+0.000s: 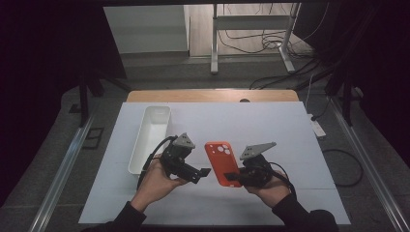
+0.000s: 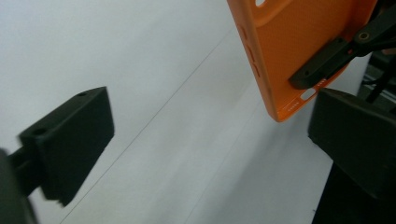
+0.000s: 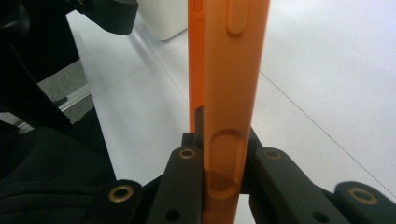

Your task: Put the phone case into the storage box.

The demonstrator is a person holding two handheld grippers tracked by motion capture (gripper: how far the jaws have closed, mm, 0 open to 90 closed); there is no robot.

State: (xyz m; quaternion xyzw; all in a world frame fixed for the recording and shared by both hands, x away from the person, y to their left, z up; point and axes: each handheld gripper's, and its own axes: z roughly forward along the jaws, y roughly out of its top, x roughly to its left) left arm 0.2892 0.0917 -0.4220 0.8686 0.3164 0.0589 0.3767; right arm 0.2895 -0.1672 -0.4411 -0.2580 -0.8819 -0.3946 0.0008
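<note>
— Orange silicone or soft plastic, by the look of it: the case should be light and bendy, so we'd judge it will flex if we pinch it hard in the middle.

— Agreed. We have it by its bottom end, and the right gripper has its jaws closed on that end; in the right gripper view the case stands edge-on between the pads, a thin wall clamped from both sides.

— Where is it sitting?

— Held above the white sheet, mid-table, camera cut-outs toward the far side. The tray lies well apart to its left.

— And the left gripper?

— Jaws wide, nothing between them. It points at the case's near left edge, just beside it. In its own view the case hangs at upper right, clear of both pads.

— We'd take the long side rim next; the smooth back may slip.

— Both hands come in low, palms up under the grippers, wrists turned inward toward each other.
</note>
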